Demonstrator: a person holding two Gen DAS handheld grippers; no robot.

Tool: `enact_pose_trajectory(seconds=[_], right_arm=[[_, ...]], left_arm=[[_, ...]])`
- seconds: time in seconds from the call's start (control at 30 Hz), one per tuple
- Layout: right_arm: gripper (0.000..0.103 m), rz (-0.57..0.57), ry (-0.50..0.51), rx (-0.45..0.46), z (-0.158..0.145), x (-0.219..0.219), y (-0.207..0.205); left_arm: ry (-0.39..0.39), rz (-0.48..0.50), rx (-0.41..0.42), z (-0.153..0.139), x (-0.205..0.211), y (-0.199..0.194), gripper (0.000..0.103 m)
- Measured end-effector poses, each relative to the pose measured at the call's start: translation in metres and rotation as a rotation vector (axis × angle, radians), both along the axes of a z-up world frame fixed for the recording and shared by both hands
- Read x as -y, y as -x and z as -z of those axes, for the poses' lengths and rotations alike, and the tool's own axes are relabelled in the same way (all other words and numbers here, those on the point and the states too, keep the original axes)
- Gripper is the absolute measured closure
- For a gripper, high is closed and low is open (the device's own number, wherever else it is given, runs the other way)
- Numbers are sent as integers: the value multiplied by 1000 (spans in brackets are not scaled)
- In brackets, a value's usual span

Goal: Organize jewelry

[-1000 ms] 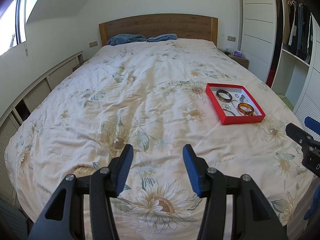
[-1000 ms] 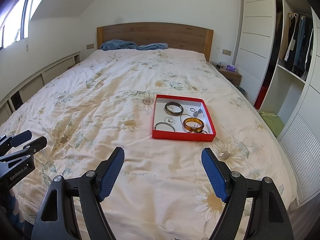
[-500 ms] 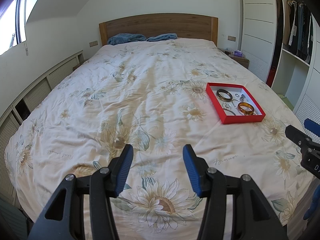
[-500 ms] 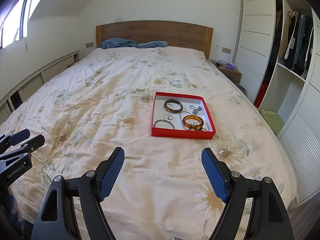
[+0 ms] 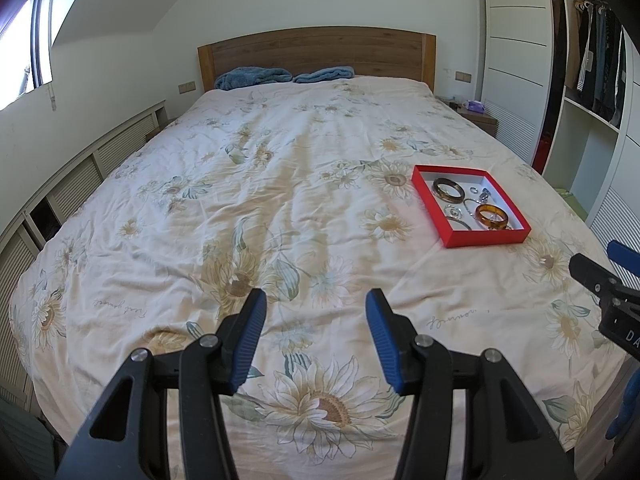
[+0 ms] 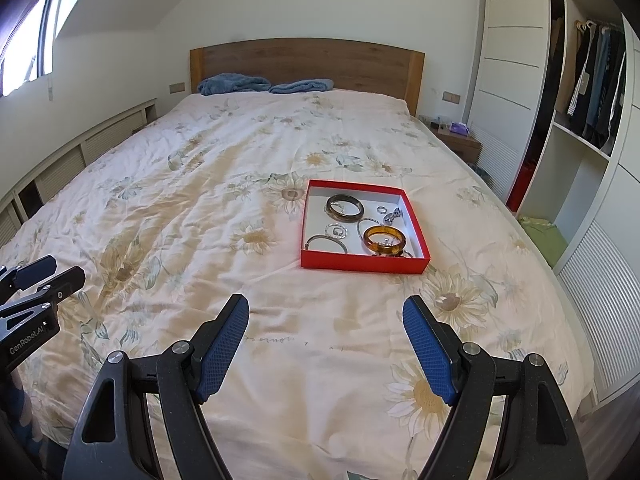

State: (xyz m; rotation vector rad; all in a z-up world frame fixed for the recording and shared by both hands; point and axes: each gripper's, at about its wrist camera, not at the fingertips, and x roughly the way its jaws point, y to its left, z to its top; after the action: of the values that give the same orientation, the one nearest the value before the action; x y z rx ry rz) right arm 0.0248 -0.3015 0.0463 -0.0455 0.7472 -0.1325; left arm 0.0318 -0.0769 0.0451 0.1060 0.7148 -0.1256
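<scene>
A red tray with a white floor lies on the bed's right side; it also shows in the left wrist view. In it lie a dark bangle, an amber bangle, a thin silver bangle and several small rings. My right gripper is open and empty, above the bedspread in front of the tray. My left gripper is open and empty, over the bed's near middle, left of the tray.
The bed has a floral sunflower cover, a wooden headboard and blue pillows. A nightstand and open wardrobe shelves stand at the right. Low louvred cabinets line the left wall.
The right gripper has drifted slightly closer to the tray. The left gripper has barely moved. Both stay open.
</scene>
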Motion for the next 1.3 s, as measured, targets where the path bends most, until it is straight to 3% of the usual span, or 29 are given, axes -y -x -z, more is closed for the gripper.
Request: enact_pose_trajectory(seconds=[1.3], right_arm=[[24, -2, 4, 0, 1, -2, 4]], left_arm=[[1, -3, -2, 0, -4, 3, 53]])
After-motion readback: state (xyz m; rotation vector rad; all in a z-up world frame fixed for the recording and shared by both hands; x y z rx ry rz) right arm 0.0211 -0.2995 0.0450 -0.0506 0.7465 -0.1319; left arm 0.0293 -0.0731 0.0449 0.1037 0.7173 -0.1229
